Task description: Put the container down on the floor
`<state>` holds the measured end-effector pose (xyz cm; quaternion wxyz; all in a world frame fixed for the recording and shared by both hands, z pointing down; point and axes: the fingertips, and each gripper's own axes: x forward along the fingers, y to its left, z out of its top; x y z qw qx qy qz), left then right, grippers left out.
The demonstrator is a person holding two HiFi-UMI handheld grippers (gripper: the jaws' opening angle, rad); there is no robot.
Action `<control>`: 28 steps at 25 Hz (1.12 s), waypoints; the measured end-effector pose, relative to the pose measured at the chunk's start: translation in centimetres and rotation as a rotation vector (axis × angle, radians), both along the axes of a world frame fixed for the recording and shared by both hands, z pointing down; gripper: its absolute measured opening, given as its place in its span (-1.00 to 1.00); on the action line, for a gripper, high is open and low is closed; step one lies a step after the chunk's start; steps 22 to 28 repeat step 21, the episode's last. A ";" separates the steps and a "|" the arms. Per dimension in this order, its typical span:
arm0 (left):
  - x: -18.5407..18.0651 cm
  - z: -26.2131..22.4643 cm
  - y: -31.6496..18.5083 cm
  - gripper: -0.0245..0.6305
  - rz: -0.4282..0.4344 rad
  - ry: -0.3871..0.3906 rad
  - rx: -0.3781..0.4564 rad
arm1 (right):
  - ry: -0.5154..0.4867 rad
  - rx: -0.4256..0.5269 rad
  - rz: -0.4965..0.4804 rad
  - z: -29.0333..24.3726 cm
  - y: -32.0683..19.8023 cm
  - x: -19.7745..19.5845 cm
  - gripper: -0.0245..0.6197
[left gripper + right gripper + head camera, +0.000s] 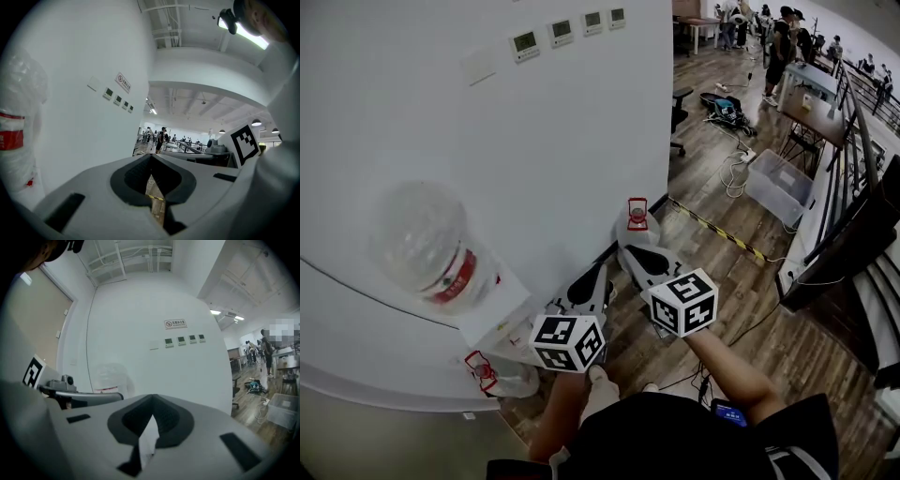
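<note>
The clear plastic water jug with a red handle (635, 223) stands on the brown wood floor (722, 281), right up against the big white curved wall (562, 131). The left gripper (599, 272) and the right gripper (625, 251) are up in the air near the wall, close to the jug but not touching it. Both have their jaws pressed together with nothing in them. A second jug like it (508, 378) sits further left along the wall
</note>
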<state>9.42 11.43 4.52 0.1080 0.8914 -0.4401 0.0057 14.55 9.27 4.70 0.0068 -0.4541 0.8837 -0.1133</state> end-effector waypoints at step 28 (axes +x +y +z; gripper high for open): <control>0.3 0.5 1.2 -0.88 -0.044 -0.022 0.012 | -0.024 0.001 -0.014 0.3 1.5 0.9 -0.83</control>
